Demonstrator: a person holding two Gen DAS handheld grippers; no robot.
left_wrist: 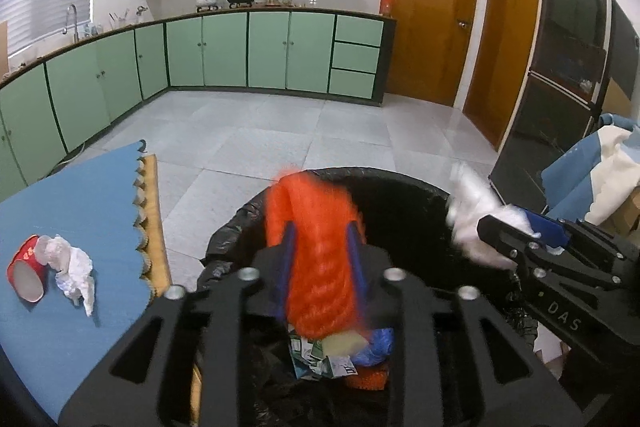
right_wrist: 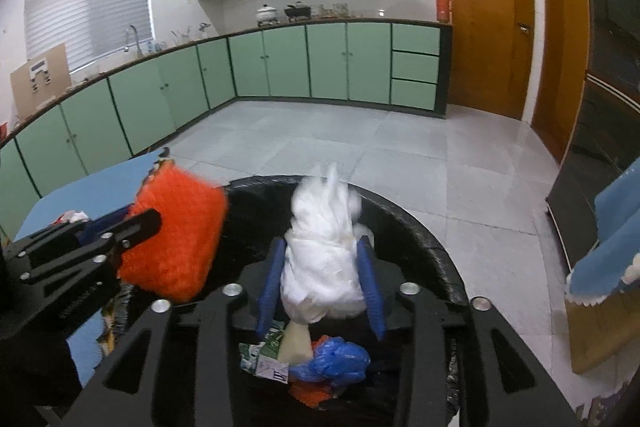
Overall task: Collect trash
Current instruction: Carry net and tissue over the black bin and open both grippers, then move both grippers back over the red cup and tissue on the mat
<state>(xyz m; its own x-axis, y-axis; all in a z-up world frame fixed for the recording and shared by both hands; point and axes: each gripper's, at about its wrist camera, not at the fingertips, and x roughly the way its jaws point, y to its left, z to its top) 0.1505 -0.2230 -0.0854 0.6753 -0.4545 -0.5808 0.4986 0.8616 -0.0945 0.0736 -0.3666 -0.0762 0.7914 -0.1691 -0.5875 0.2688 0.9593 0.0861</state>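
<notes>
A bin with a black liner (left_wrist: 400, 183) (right_wrist: 424, 231) stands on the floor just below both grippers. My left gripper (left_wrist: 322, 233) is over it with an orange mesh scrubber (left_wrist: 312, 247) (right_wrist: 176, 239) between its blue pads; the jaws stand apart and the scrubber is blurred. My right gripper (right_wrist: 324, 255) (left_wrist: 520, 227) is also above the bin, jaws apart, with a blurred white tissue wad (right_wrist: 324, 259) (left_wrist: 470, 215) between its pads. A blue bag (right_wrist: 340, 359) and torn cartons (right_wrist: 266, 359) lie in the bin. A red paper cup (left_wrist: 24, 267) and a crumpled tissue (left_wrist: 74, 267) lie on the blue-covered table (left_wrist: 88, 199).
The table's scalloped edge (left_wrist: 142, 219) runs close to the bin's left side. A dark fridge (left_wrist: 560, 99) and another blue cloth (left_wrist: 576, 179) stand to the right. Grey floor tiles (left_wrist: 280, 131) stretch to green cabinets (left_wrist: 240, 51) and wooden doors (left_wrist: 432, 11).
</notes>
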